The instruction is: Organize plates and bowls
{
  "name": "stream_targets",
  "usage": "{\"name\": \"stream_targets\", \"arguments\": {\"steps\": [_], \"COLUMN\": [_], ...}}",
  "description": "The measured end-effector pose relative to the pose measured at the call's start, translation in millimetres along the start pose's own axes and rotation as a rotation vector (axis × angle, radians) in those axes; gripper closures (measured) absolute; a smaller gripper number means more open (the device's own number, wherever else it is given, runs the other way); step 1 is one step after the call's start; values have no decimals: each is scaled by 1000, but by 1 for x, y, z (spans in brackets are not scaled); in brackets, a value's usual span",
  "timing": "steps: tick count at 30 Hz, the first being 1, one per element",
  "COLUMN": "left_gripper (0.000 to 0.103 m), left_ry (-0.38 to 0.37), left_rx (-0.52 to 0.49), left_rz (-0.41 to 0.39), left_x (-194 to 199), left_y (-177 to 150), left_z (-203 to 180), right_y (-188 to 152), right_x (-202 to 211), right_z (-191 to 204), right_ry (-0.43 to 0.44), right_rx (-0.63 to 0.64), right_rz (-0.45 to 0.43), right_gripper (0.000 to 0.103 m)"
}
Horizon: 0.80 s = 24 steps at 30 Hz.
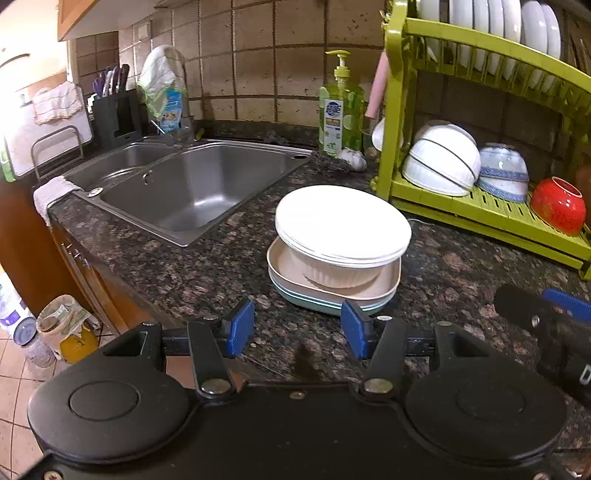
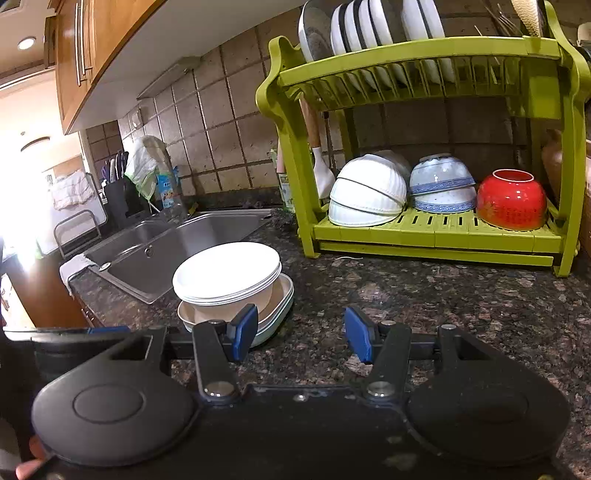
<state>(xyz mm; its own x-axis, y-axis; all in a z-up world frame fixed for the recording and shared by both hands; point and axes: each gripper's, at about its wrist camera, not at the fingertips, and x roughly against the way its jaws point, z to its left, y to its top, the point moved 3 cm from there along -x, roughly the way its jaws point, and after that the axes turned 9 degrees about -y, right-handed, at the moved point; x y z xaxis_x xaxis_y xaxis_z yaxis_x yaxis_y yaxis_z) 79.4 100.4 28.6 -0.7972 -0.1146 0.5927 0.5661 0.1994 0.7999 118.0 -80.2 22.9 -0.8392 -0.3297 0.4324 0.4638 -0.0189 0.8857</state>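
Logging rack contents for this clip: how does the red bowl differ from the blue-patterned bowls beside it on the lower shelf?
The red bowl is glossy red and stands alone; the blue-patterned bowls are pale with blue bands and nested as a stack. The red bowl sits at the right end of the green rack, while the blue-patterned bowls sit in the middle, next to white bowls. Both are upside down on the lower shelf.

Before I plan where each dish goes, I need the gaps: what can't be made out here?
- Upper plates: tops cut off by the frame edge in both views, so the count is uncertain.
- Ribbed bowl in the stack: inside hidden by white plates.
- Soap bottle: label too small in the left view; hidden behind the green rack in the right view.
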Motion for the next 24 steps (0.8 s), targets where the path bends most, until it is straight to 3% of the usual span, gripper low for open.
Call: {"name": "stream_targets", "arguments": {"steps": [24], "left_gripper": [45], "left_ry": [-7], "left_rx": [-27], "left_rz": [56], "left_x": [-10], "left_y": [-7], "left_z": [-5], "right_y": [-5], "right_x": [-8], "right_z": [-3], "right_ry": [-8], "right_rx": [-8], "right_rz": [22], "right_gripper": [46]}}
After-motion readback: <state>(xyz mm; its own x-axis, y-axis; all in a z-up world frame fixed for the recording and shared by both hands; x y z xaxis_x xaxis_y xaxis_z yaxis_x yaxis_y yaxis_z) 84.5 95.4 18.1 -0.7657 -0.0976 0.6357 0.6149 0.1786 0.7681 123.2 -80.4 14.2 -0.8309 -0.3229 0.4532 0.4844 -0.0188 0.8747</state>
